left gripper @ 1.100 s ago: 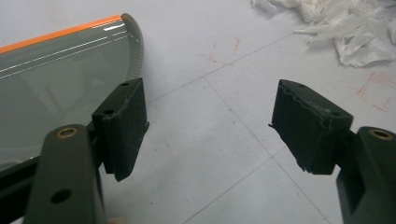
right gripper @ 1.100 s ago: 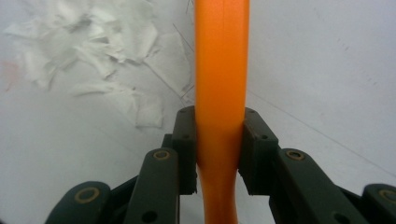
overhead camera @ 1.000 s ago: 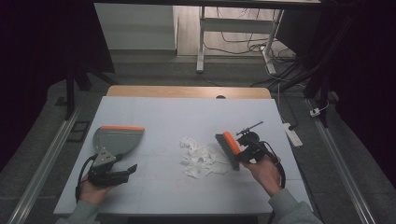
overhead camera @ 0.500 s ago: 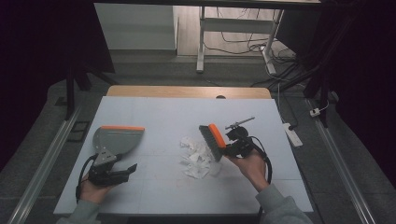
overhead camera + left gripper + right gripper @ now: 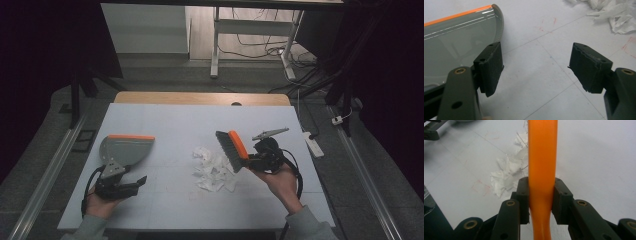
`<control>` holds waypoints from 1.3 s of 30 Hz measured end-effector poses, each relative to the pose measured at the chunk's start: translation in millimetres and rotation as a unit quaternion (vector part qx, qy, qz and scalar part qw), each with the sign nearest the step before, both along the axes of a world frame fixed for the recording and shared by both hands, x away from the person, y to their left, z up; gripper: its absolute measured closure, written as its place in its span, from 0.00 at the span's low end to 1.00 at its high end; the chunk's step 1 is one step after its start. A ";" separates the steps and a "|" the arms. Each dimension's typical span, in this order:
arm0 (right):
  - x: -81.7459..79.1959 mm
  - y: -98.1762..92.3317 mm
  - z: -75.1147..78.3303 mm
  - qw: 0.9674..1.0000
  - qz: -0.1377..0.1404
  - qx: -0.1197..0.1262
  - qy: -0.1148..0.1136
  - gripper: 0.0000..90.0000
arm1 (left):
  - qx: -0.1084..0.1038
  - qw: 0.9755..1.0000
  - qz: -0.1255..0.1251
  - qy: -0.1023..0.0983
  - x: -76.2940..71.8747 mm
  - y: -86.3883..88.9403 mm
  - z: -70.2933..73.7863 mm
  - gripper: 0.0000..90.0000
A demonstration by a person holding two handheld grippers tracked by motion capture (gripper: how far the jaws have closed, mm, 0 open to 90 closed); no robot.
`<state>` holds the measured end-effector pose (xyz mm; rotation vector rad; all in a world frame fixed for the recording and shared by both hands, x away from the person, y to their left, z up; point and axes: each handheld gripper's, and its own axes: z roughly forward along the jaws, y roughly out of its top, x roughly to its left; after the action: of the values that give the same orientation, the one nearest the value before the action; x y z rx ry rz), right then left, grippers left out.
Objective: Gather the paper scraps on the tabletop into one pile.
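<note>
**Orange brush clamped, dustpan loose**

Orange-backed brush (image 5: 231, 151) is pinched by its handle in the right gripper (image 5: 250, 162), bristles just right of the paper scraps (image 5: 212, 167) mid-table. Left gripper (image 5: 131, 184) jaws spread wide, gripping nothing. Grey dustpan (image 5: 125, 150) flat on table (image 5: 175, 120) just ahead of it, left of scraps.

The right gripper (image 5: 541, 200) has its two black jaws clamped on a smooth orange plastic brush handle (image 5: 542, 157) running straight up the frame. Crumpled white paper scraps (image 5: 507, 173) lie on the pale table (image 5: 596, 152) just left of the handle.
</note>
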<state>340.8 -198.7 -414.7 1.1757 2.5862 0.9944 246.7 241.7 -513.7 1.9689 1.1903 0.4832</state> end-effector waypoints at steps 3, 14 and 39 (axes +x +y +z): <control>-0.1 -7.3 -4.9 1.000 -0.004 -0.006 -0.010 0.78 | 0.000 1.000 -0.002 0.001 0.3 -0.7 -0.1 0.31; -9.6 -54.1 -31.9 0.998 -0.022 -0.022 -0.047 0.78 | 0.004 1.000 -0.012 0.002 1.3 -4.2 -0.3 0.31; -28.2 -96.8 -52.0 0.996 -0.019 -0.016 -0.088 0.78 | 0.008 0.999 -0.035 0.000 3.5 -11.1 0.4 0.31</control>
<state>312.6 -295.4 -466.7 1.0745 2.4251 0.9977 250.2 230.6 -513.3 2.0165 1.1160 0.4583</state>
